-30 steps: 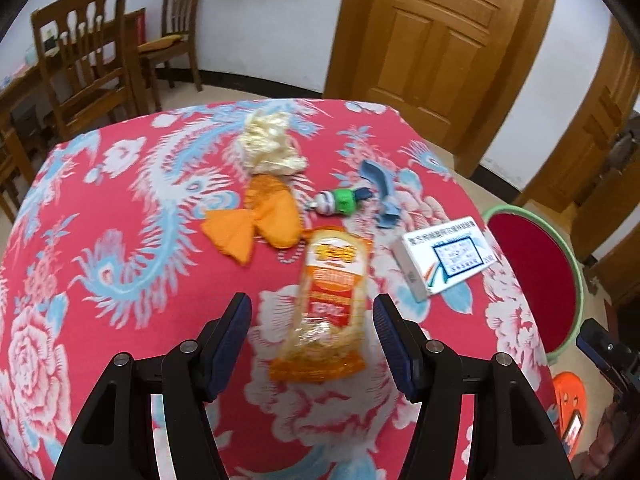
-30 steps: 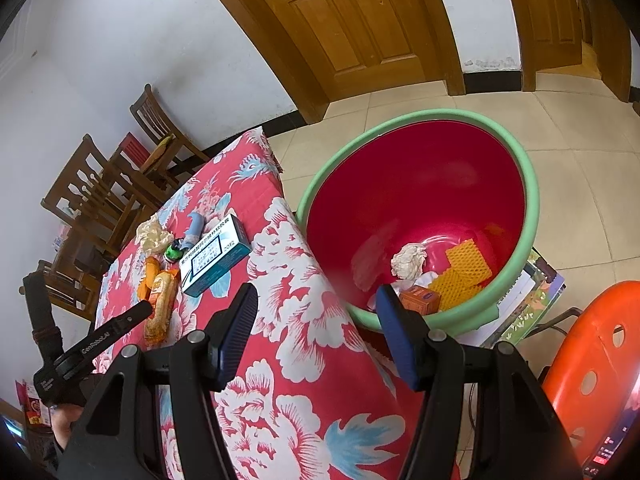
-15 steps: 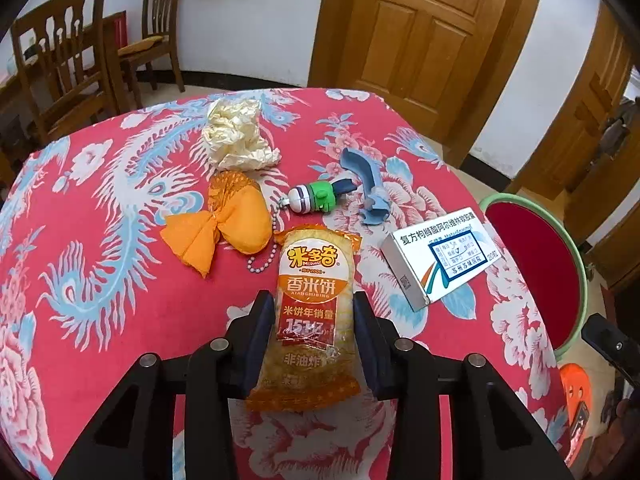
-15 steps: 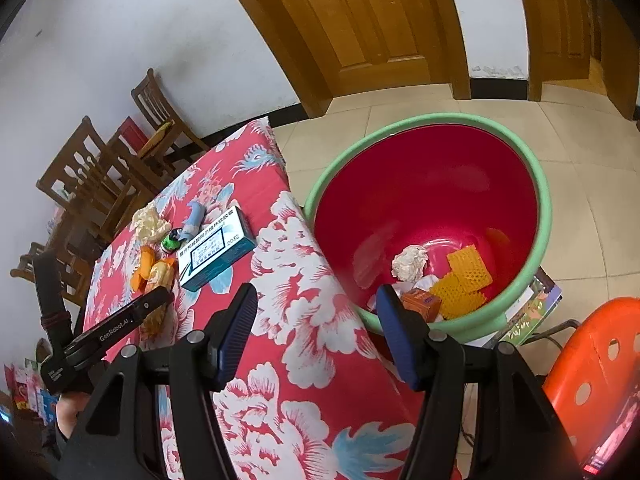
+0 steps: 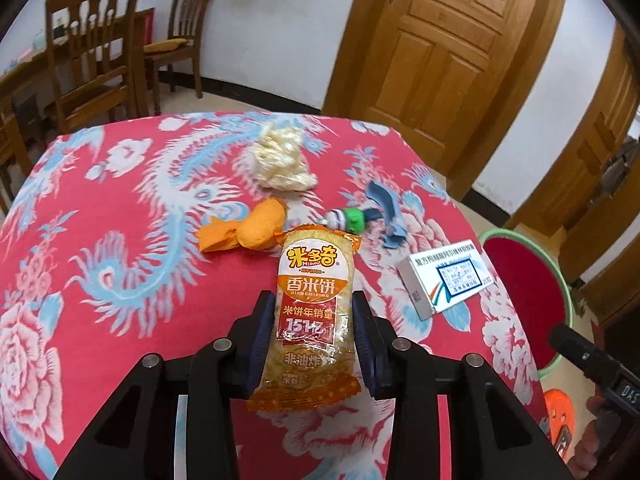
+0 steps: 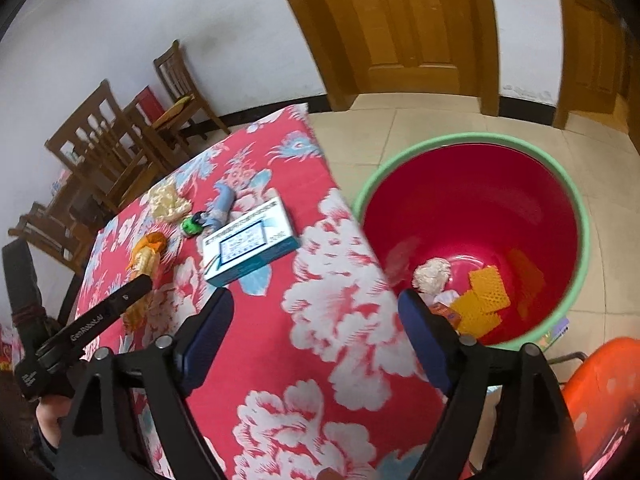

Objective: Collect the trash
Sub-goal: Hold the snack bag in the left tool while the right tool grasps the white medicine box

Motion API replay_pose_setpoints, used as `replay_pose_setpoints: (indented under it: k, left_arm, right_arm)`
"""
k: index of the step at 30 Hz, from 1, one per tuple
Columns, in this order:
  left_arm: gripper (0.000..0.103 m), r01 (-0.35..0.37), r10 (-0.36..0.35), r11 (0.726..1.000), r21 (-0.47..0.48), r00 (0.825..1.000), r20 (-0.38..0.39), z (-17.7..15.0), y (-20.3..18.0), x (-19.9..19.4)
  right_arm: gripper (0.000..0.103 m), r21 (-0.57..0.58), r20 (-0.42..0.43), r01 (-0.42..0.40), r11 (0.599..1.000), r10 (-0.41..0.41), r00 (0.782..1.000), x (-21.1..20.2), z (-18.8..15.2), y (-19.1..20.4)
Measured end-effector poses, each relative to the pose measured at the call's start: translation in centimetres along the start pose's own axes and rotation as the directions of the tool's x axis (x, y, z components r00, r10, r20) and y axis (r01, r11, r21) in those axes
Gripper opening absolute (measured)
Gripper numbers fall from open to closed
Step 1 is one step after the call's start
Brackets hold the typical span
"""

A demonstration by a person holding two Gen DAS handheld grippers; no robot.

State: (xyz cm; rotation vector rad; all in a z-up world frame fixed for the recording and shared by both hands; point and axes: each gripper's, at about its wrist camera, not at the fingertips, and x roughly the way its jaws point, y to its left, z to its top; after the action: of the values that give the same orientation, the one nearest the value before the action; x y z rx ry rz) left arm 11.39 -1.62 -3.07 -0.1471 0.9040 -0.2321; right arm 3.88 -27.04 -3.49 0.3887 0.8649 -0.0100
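Observation:
My left gripper [image 5: 314, 312] is shut on an orange rice-cracker packet [image 5: 312, 308], both pads pressing its sides, over the red flowered tablecloth [image 5: 120, 240]. Beyond it lie an orange wrapper [image 5: 248, 230], a crumpled cream paper ball [image 5: 282, 162], a green-capped small bottle [image 5: 348, 218], a blue plastic piece [image 5: 390, 214] and a white medicine box [image 5: 444, 276]. My right gripper [image 6: 316, 320] hangs over the table's near corner, jaws opening wide with nothing between them. The red bin with a green rim [image 6: 576, 200] stands on the floor to the right, holding orange wrappers and paper.
Wooden chairs [image 5: 96, 60] stand beyond the table's far left. Wooden doors [image 5: 436, 52] line the back wall. An orange plastic stool [image 6: 600, 392] sits near the bin at lower right. The medicine box [image 6: 250, 240] lies close to the table edge beside the bin.
My left gripper closed on the rice-cracker packet and lifted its near end a little. My right gripper swung left from over the bin towards the table corner and its jaws widened.

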Motion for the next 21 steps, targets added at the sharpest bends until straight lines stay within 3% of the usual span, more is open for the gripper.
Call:
replay_pose_setpoints:
  k: [6, 13, 21]
  left_arm:
    - [0.039, -0.020, 0.021, 0.999, -0.038, 1.000, 0.019, 0.1, 1.6, -0.8]
    - [0.039, -0.011, 0.013, 0.997, -0.079, 1.000, 0.026, 0.2, 3.0, -1.2]
    - [0.039, -0.006, 0.011, 0.994, -0.111, 0.999, 0.041, 0.3, 4.1, -1.7]
  right_arm:
    - [0.101, -0.079, -0.039, -0.028, 0.997, 0.025, 0.999, 2.3, 0.5, 2.6]
    - [0.101, -0.221, -0.036, 0.019, 0.975, -0.028, 0.999, 4.9, 0.9, 6.0]
    - [0.101, -0.227, -0.050, 0.056, 0.972, -0.069, 0.996, 8.0, 1.8, 6.7]
